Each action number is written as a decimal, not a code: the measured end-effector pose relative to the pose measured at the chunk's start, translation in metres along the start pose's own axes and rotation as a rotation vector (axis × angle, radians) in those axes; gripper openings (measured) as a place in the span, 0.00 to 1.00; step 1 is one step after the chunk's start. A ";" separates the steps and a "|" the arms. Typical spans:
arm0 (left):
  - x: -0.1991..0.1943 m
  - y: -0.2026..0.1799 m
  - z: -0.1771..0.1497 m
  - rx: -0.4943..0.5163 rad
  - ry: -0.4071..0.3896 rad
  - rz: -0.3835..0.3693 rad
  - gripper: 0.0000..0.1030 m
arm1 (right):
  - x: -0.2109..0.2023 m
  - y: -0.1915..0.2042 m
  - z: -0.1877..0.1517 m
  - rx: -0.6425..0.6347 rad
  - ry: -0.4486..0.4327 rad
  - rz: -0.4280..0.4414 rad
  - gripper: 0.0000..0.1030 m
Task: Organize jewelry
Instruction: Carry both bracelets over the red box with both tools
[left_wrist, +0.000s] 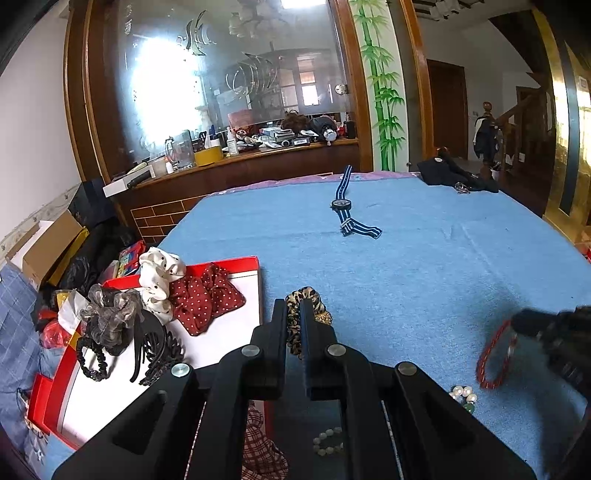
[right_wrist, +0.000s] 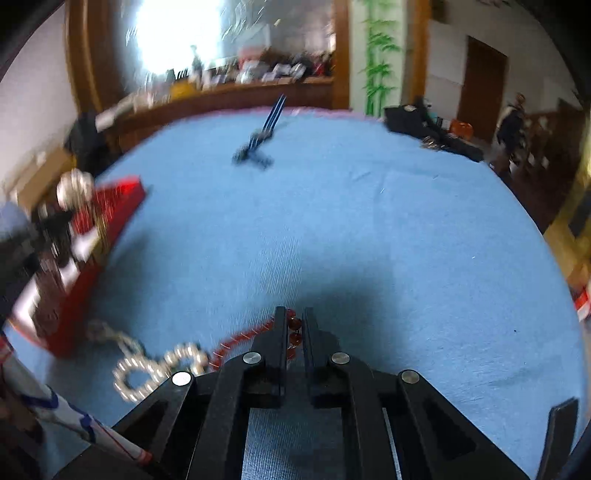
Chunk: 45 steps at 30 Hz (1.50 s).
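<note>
My left gripper (left_wrist: 294, 306) is shut on a leopard-print scrunchie (left_wrist: 308, 317), held over the blue cloth beside the red-rimmed tray (left_wrist: 243, 264). The tray holds a white scrunchie (left_wrist: 159, 280), a red dotted scrunchie (left_wrist: 207, 299), a grey scrunchie (left_wrist: 110, 317) and a black claw clip (left_wrist: 155, 350). My right gripper (right_wrist: 294, 317) is shut on a red bead bracelet (right_wrist: 243, 338), which hangs from it at the right in the left wrist view (left_wrist: 495, 358). Pearl bracelets (right_wrist: 147, 365) lie left of it. A blue striped watch (left_wrist: 347, 206) lies far across the cloth.
The blue cloth (left_wrist: 424, 266) covers the table. A black garment (left_wrist: 454, 173) lies at the far right corner. A wooden counter with clutter (left_wrist: 240, 147) stands behind the table. Boxes and bags (left_wrist: 55, 254) pile up at the left. The right wrist view is motion-blurred.
</note>
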<state>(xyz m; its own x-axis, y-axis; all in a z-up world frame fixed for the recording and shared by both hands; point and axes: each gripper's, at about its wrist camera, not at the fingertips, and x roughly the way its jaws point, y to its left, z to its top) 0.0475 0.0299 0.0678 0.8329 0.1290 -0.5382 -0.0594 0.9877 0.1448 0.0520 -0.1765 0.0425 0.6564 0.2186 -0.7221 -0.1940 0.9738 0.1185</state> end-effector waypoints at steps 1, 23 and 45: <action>0.000 0.000 0.000 -0.001 0.001 -0.008 0.06 | -0.004 -0.002 0.002 0.016 -0.019 0.014 0.07; 0.003 -0.011 -0.004 0.030 0.012 -0.043 0.06 | -0.014 0.015 0.004 -0.055 -0.098 -0.126 0.07; 0.007 -0.013 -0.003 0.039 0.019 -0.038 0.06 | -0.024 0.021 0.005 -0.094 -0.150 -0.194 0.07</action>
<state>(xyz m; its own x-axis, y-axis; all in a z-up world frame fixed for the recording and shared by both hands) 0.0528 0.0182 0.0599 0.8236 0.0933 -0.5594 -0.0060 0.9877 0.1559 0.0361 -0.1610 0.0657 0.7870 0.0420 -0.6155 -0.1161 0.9899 -0.0810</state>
